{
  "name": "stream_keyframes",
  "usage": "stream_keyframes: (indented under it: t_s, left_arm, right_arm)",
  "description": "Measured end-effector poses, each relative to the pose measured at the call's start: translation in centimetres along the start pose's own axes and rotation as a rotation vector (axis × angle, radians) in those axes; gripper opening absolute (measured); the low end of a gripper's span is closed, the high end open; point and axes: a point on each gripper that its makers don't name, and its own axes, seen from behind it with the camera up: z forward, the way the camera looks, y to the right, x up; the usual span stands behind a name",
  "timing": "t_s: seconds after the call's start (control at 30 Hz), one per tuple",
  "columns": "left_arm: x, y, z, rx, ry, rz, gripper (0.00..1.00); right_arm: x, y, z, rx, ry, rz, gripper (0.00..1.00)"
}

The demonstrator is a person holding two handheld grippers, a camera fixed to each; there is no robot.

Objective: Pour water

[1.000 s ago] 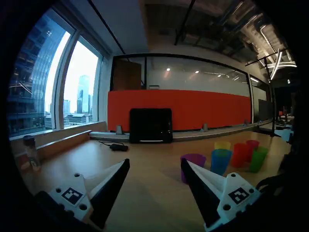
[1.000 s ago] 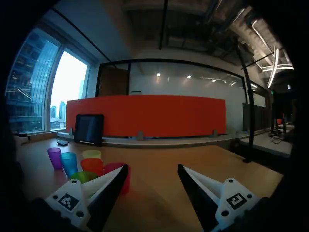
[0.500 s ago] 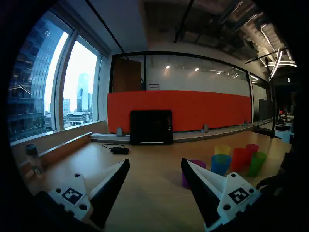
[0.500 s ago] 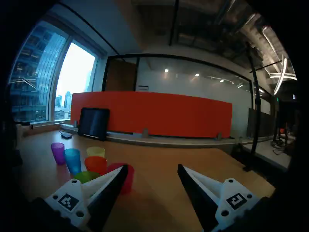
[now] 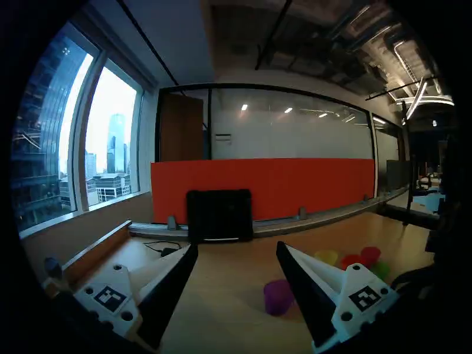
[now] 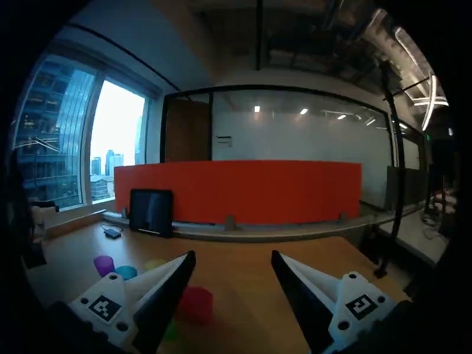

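Though the sign (image 5: 223, 137) on the glass wall is too small to read, black-and-white square codes (image 5: 110, 298) show plainly on the finger bodies. With jaws spread wide and gripping nothing, the left gripper (image 5: 236, 246) hangs over the wooden worktop (image 5: 230, 315), a purple cup (image 5: 277, 296) just beside its right finger and a cluster of coloured cups (image 5: 351, 261) farther off. The right gripper (image 6: 232, 255) is equally released and empty, a magenta cup (image 6: 197, 304) standing on the worktop below its left finger, while what may be a bottle (image 5: 52, 268) sits at the left gripper view's far left.
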Motion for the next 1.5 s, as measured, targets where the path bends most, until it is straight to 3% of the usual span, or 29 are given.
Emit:
stream_keyframes:
  t_s: [0.17,0.27,0.47,0.63,0.97,1.27,1.5]
  left_arm:
    - [3.8,0.5,0.3,-0.024,0.02,-0.019,0.99]
    - [6.0,0.6,0.4,-0.028,0.036,0.0,0.98]
    - [8.8,0.9,0.7,-0.035,0.039,0.007,0.98]
    - [10.6,1.4,0.9,-0.07,0.047,-0.029,0.98]
    - [10.9,3.3,1.4,-0.187,0.029,-0.068,0.98]
    - [10.8,4.3,1.6,-0.267,0.003,-0.014,0.99]
    - [11.0,6.5,1.6,-0.365,-0.018,0.022,0.99]
  right_arm:
    - [3.9,-0.4,-0.1,0.027,0.025,-0.005,0.99]
    - [6.0,-0.7,-0.3,0.039,0.039,-0.016,0.99]
    - [8.9,-0.9,-0.2,0.051,0.052,-0.031,0.99]
    - [10.3,-1.4,-0.4,0.075,0.05,-0.033,0.99]
    - [10.3,-2.5,-0.5,0.15,0.023,-0.037,0.99]
    - [11.2,-5.8,-1.8,0.319,0.018,-0.039,0.99]
    - [11.5,-8.0,-2.9,0.42,0.008,-0.039,0.99]
